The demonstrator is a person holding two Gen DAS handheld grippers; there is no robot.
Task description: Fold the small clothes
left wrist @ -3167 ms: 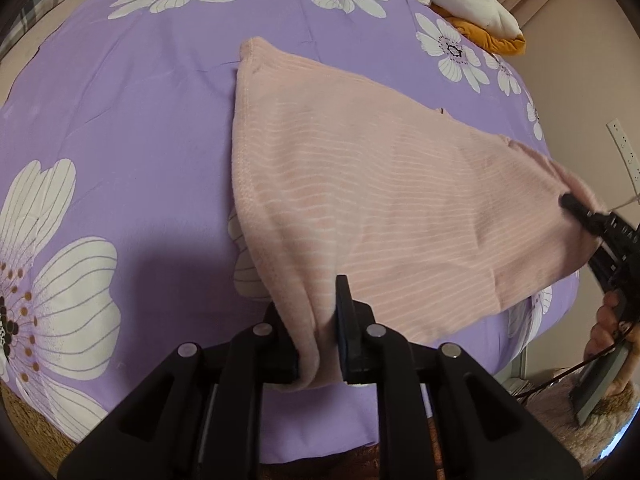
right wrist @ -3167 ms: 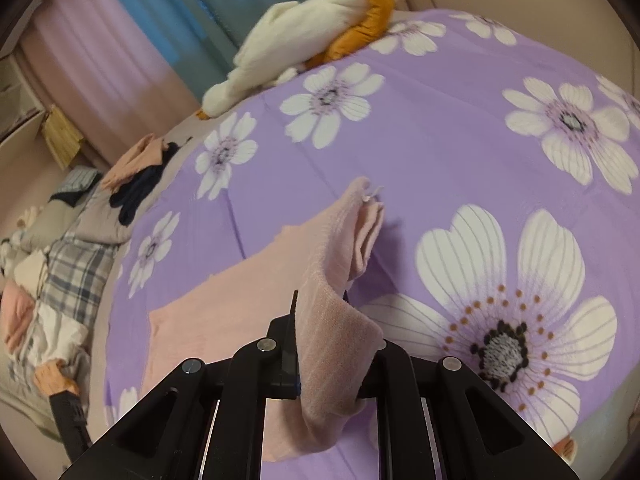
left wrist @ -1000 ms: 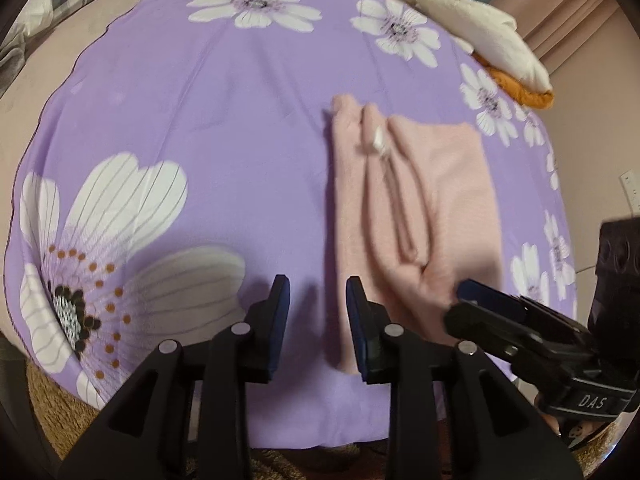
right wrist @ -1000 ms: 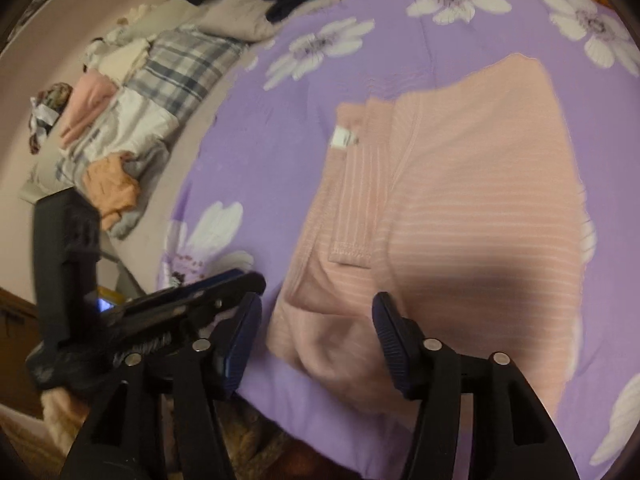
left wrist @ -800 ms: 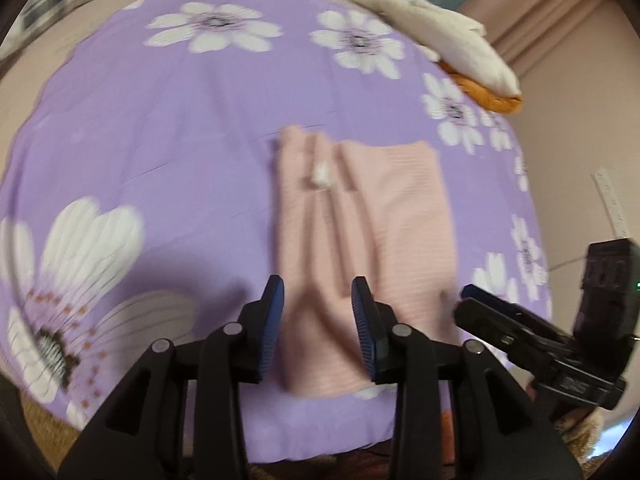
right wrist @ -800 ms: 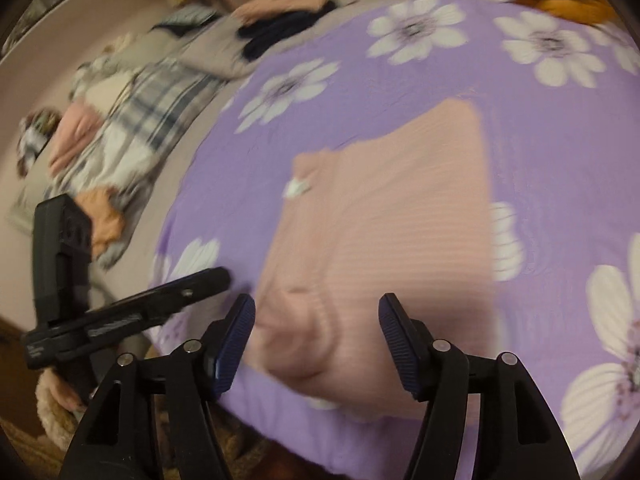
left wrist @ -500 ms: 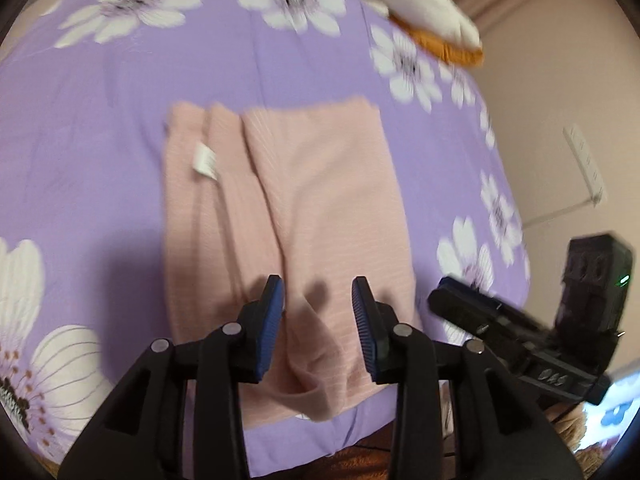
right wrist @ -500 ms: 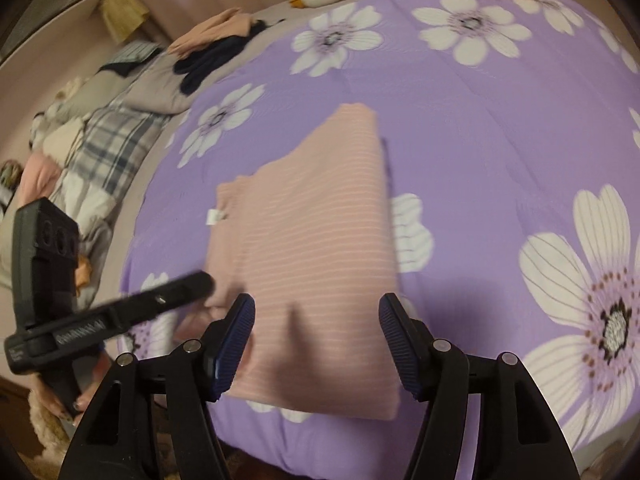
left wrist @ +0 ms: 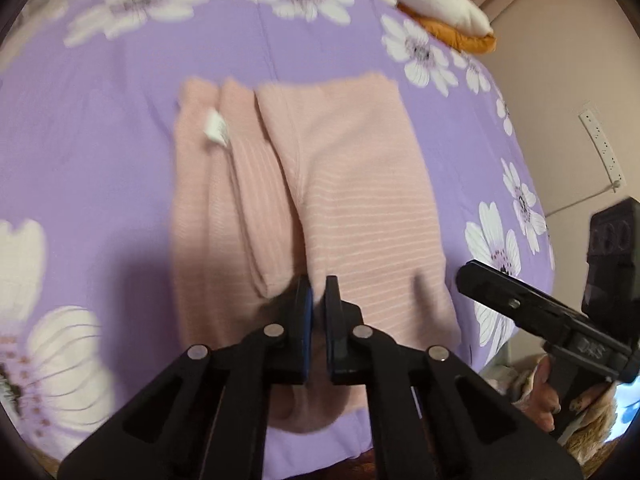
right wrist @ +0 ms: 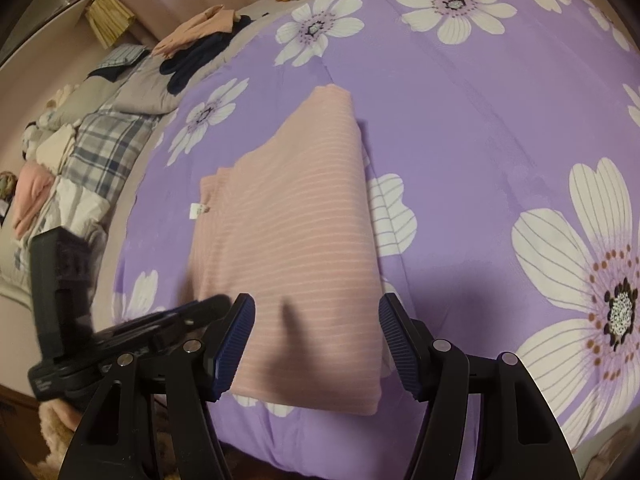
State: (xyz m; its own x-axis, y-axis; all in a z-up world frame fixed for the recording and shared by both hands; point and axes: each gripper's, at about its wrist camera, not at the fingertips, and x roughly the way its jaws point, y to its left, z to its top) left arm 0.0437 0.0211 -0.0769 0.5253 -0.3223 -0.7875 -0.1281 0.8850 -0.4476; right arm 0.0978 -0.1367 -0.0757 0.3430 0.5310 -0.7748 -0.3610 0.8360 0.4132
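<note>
A pink striped garment point(left wrist: 352, 184) lies folded lengthwise on the purple flowered bedspread point(left wrist: 100, 140), with a white label point(left wrist: 216, 132) showing on its left flap. My left gripper point(left wrist: 316, 292) sits at the garment's near edge. Its jaws are closing to a narrow gap, and a fold of the pink cloth is pinched between the pads. In the right wrist view the same garment point(right wrist: 296, 216) lies ahead. My right gripper point(right wrist: 316, 312) stands open, hovering astride the near right part with nothing pressed between its blue pads. The left gripper point(right wrist: 208, 308) shows beside it at the left.
A white and orange cushion point(left wrist: 440, 4) lies at the far side of the bed. Piles of other clothes and a plaid blanket point(right wrist: 108, 140) fill the left side. The bed's near edge is just below the grippers. A wall socket strip point(left wrist: 600, 140) is at the right.
Both grippers swung round to face the folded garment's near edge. The left jaws, open half a second ago, closed on a fold of the pink cloth. The right jaws stayed open.
</note>
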